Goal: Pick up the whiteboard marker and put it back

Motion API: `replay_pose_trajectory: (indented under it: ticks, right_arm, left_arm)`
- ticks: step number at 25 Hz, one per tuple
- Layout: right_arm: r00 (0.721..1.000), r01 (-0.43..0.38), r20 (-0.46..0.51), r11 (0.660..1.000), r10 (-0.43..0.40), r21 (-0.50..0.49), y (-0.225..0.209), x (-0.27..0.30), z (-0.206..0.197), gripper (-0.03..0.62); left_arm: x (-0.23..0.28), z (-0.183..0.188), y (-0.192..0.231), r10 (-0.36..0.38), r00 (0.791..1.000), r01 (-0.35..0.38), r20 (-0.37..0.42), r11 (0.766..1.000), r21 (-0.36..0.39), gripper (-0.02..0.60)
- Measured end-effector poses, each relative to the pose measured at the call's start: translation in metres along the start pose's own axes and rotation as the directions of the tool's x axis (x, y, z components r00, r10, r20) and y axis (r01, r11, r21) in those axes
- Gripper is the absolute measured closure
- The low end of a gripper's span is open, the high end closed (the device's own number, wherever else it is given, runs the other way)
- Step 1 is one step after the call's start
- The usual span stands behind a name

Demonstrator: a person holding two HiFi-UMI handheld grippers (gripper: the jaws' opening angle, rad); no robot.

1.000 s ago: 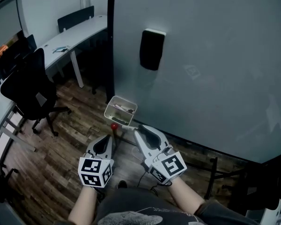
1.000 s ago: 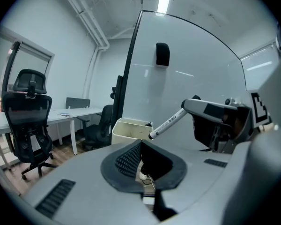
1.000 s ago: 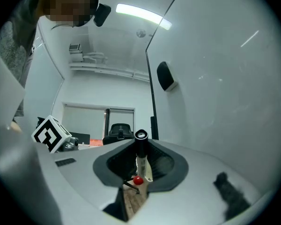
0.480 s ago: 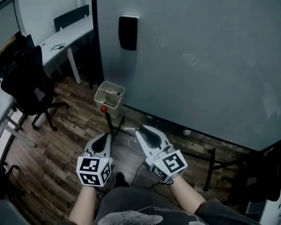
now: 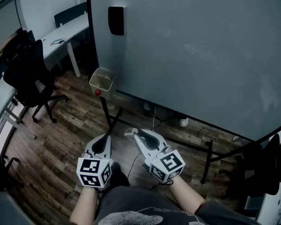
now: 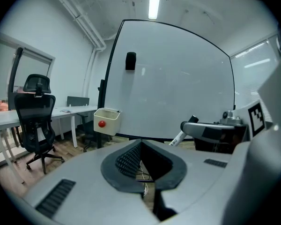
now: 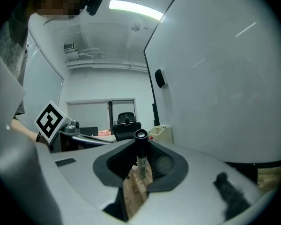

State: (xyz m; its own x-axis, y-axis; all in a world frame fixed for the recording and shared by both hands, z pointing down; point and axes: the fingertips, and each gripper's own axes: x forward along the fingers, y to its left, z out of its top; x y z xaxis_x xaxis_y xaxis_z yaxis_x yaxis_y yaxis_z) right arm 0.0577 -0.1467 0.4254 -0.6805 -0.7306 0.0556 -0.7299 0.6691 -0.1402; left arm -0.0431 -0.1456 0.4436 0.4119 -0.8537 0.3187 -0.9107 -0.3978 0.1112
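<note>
Right gripper view, marker (image 7: 141,150) upright betw. pads of right gripper (image 7: 139,167), cap up

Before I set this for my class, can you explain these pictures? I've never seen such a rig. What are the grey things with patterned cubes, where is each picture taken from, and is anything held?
There is no robot here. A person holds a grey two-jaw tool in each hand, and the patterned cubes are part of the tools. The head view comes from a camera on the person's head, looking down at a wooden floor and a large whiteboard. The other two views come from cameras riding on each tool, looking along its jaws. The right tool is shut on a white whiteboard marker with a black cap. The left tool has its jaws together and holds nothing. A cream box hangs by the board's lower left corner, and a black eraser sits higher up.
</note>
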Motion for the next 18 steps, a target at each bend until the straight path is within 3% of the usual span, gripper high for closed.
replay_pose_trajectory:
  ticks: [10,15,18]
  right_arm:
    - [0.999,-0.002,-0.036,1.000,0.002,0.010,0.015,-0.036,-0.018,0.513]
    - [0.999,-0.012,-0.035,1.000,0.013,0.015,0.024,-0.040,-0.021,0.513]
    - [0.999,-0.019,-0.037,1.000,0.019,0.010,0.027,-0.038,-0.021,0.513]
  left_arm:
    - [-0.031,-0.024,-0.022,0.024,0.999,-0.024,-0.028,1.000,-0.003,0.568]
    - [-0.043,-0.026,-0.018,0.045,0.999,-0.045,0.000,0.997,-0.066,0.568]
    - [-0.046,-0.024,-0.016,0.052,0.999,-0.052,0.005,0.997,-0.058,0.568]
